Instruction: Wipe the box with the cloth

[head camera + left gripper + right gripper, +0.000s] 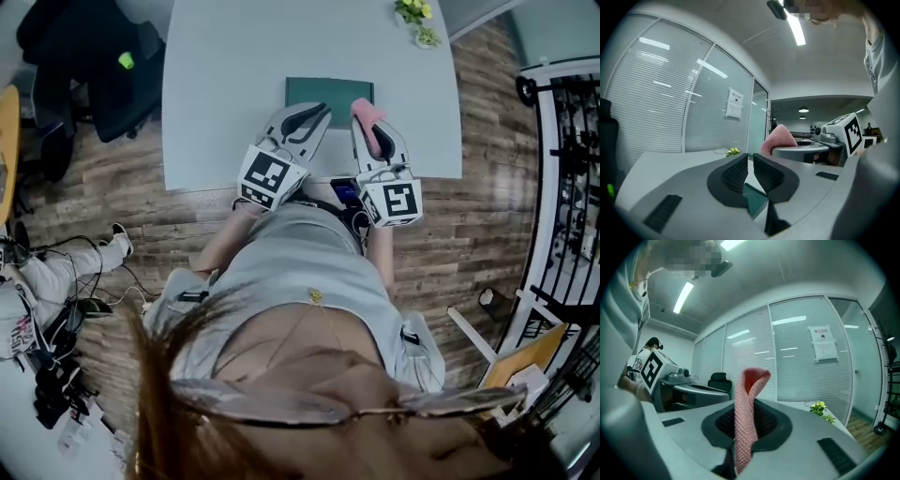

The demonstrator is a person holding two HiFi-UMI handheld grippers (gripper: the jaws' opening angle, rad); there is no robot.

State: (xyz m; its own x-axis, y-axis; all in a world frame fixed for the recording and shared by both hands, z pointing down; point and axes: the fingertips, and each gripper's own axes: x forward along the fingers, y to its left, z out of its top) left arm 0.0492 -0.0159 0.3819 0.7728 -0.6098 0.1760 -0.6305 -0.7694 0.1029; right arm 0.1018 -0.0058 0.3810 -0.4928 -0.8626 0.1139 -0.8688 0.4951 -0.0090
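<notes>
A flat dark green box (329,91) lies on the pale table (234,75), near its front edge. My left gripper (317,114) is shut and empty, its tips over the box's near left corner; in the left gripper view a corner of the box (757,200) shows just below the closed jaws (751,176). My right gripper (373,127) is shut on a pink cloth (367,114), its tips at the box's near right corner. The cloth (746,413) stands up folded between the black pads in the right gripper view.
A small yellow-green plant (415,17) sits at the table's far right. A black office chair (89,70) stands to the left of the table. Cables (56,319) clutter the wooden floor at the left, and a black metal rack (567,159) stands at the right.
</notes>
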